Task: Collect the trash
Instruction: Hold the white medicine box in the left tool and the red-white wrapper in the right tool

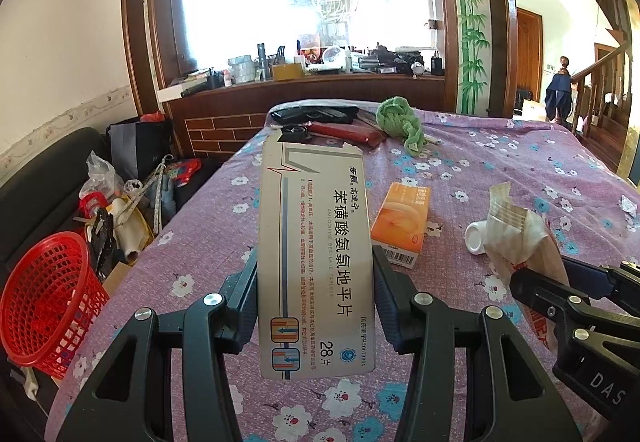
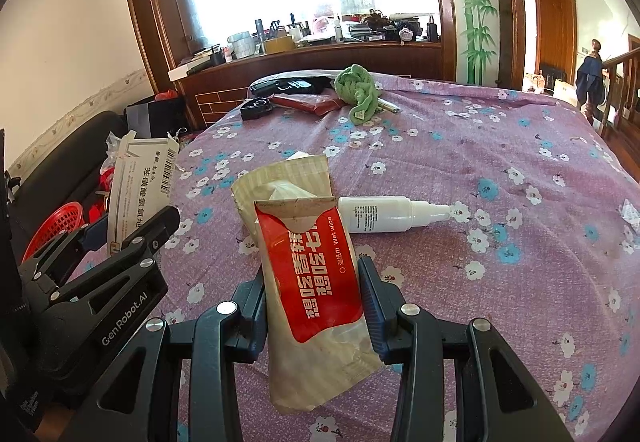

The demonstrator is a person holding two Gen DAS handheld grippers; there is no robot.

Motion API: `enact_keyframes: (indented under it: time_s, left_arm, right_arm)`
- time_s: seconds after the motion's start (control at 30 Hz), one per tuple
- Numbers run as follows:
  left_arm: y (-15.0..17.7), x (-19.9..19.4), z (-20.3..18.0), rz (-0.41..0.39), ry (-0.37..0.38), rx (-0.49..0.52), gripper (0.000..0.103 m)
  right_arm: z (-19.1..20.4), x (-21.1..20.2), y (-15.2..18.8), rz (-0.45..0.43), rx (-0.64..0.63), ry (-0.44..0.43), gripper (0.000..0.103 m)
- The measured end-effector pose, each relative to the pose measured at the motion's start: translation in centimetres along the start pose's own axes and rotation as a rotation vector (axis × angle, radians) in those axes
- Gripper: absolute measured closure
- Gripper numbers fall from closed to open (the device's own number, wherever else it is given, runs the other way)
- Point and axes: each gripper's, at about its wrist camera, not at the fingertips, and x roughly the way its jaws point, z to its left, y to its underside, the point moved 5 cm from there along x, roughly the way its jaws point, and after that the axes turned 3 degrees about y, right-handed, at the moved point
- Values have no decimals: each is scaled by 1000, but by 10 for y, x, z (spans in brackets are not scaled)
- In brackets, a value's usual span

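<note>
The left hand-held gripper (image 1: pixel 316 282) pinches a pill box (image 1: pixel 316 262) above the bench (image 2: pixel 500 282); the right hand-held gripper (image 2: pixel 314 298) pinches a wet-wipe packet (image 2: pixel 316 282). A red basket (image 1: pixel 48 302) stands left.

the medicine box (image 1: pixel 316 262) looks like thin matt cardboard with a torn top flap, and the small orange box (image 1: pixel 401 219) beside it has a smoother, slightly glossy print. the wet wipe packet (image 2: pixel 316 282) is crinkled plastic film, shiny on its red label, while the white bottle (image 2: pixel 384 213) is smooth plastic. the tablecloth (image 2: pixel 500 282) is woven floral cloth with a rough matt grain, the green rag (image 2: pixel 358 89) is soft fuzzy cloth, and the red basket (image 1: pixel 48 302) is glossy plastic mesh.
</note>
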Motion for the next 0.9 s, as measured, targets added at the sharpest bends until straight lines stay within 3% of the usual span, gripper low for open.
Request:
enact_keyframes:
  time_s: [0.13,0.27,0.5,0.9]
  left_arm:
    - [-2,-3,0,-4,-2,1,54]
    - [0,-19,0,12,35,2,54]
    - [12,-56,7,24,94,12,54]
    - [22,-91,34,17,96,-19,54]
  right_arm:
    - [-3,-3,-3,-22,7,8,59]
    - [-12,-4,0,23,77,-26,59]
    - [-8,-42,18,28,118,-35,59]
    - [10,-69,43,34,132,-62,59]
